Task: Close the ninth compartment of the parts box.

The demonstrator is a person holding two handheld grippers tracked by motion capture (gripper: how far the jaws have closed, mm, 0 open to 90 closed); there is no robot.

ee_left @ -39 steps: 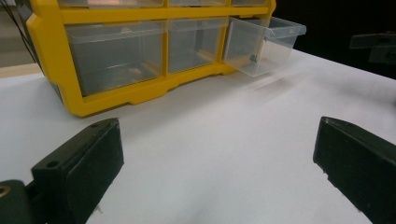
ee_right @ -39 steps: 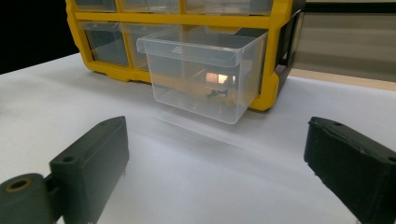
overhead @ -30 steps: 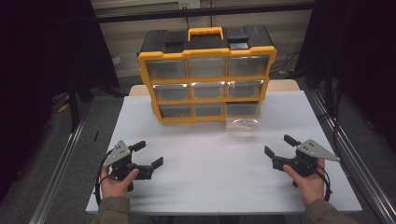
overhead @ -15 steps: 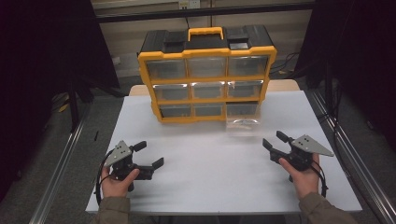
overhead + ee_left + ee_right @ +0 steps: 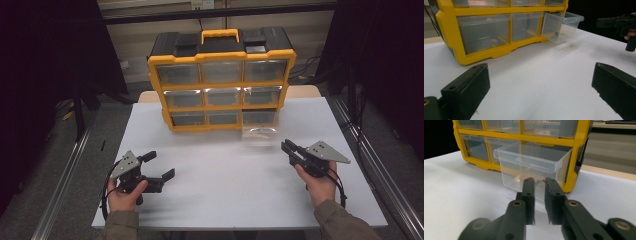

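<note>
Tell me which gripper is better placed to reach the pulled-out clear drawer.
Right. The right gripper sits just in front of the clear drawer, jaws nearly closed and empty, pointing at it; the left gripper is across the table.

Left black two-jaw gripper [image 5: 159,170] held low in left hand [image 5: 125,192], jaws spread wide, nothing between. Right black two-jaw gripper [image 5: 289,150] gripped in right hand [image 5: 317,182], forearm entering from below; jaws just been closing, now nearly together with a narrow gap, empty.
</note>
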